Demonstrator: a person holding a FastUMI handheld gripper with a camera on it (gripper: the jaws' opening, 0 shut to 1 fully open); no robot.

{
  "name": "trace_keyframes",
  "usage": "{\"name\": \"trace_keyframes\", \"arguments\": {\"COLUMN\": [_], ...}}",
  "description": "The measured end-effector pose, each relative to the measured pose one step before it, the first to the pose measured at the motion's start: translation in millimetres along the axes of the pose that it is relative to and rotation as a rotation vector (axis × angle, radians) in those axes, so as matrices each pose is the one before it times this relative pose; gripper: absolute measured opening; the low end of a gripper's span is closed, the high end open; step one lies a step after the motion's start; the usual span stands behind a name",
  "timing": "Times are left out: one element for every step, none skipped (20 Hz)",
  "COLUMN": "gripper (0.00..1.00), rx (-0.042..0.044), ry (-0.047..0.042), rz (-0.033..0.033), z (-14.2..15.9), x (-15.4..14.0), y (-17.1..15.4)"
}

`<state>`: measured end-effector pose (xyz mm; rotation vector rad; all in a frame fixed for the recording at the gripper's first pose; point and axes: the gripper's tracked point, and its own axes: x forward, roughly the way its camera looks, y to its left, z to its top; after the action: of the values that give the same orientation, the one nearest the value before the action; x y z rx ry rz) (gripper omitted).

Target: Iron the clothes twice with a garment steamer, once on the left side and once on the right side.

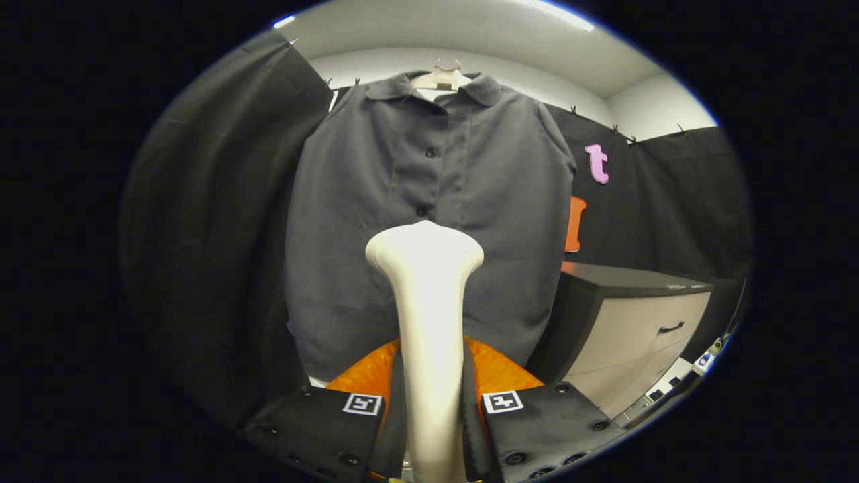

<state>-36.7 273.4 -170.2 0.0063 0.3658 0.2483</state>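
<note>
Gripper view: nearest, at 6 o'clock, the gripper is seen with both fingers pressed against the handle of the garment steamer, one on each side, so the tool is clamped between them. The handle rises toward 12 o'clock and widens into the steamer head, which is held upright and centred. An orange shape is glimpsed behind the handle, just above the fingers; what it is cannot be told.

Beyond the head, the grey button-front shirt is hung on a pale hanger against the dark booth wall, its placket lying straight up at 12 o'clock from the steamer head. Whether the head is touching the cloth cannot be told. A cabinet with a drawer handle is placed at 3 to 4 o'clock, beside the shirt's hem.

By judgement, a pass is best made by shifting the head off the placket toward 10 o'clock for the left panel, then 2 o'clock for the right. The head should be kept flat to the fabric and drawn in one slow, even stroke, with the buttons avoided and the grip kept firm so the handle is not twisted.
</note>
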Motion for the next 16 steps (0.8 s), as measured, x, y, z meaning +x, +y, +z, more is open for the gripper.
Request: {"name": "trace_keyframes", "arguments": {"gripper": [0.41, 0.41, 0.41, 0.41, 0.41, 0.41, 0.41, 0.41, 0.41, 0.41, 0.41, 0.41, 0.41, 0.41, 0.41, 0.41], "rx": [-0.01590, -0.00939, 0.00456, 0.01243, 0.01289, 0.00578, 0.00143, 0.00432, 0.00535, 0.00912, 0.01216, 0.00501, -0.00690, -0.00977, -0.00780, -0.00482], "ry": [-0.03489, -0.03009, -0.02564, -0.02321, -0.02381, -0.01897, -0.02023, -0.01328, -0.00651, -0.00511, -0.00497, -0.00372, -0.01359, -0.00776, 0.00421, 0.00689], "rz": [-0.01489, -0.01177, -0.00307, 0.01314, 0.01862, 0.01283, 0.01508, 0.02253, 0.02075, 0.01679, 0.01841, 0.01557, 0.00751, 0.00135, 0.00450, 0.00590], "z": [21.91, 20.99, 20.56, 20.58, 20.40, 17.68, 16.20, 12.56, 10.29, 7.92, 6.75, 4.13, 4.71, 1.84, -2.68, -5.15], "x": [-1.11, -0.04, -0.27, 1.33, 4.48, 5.03, 5.95, 5.05, 4.48, 5.38, 9.10, 8.31, 7.44, 7.91, 10.58, 6.73], "y": [-2.51, -2.85, -1.42, 4.33, 7.95, 8.62, 10.08, 13.86, 12.30, 11.04, 10.75, 9.95, 6.72, 5.23, 5.77, 5.82]}}
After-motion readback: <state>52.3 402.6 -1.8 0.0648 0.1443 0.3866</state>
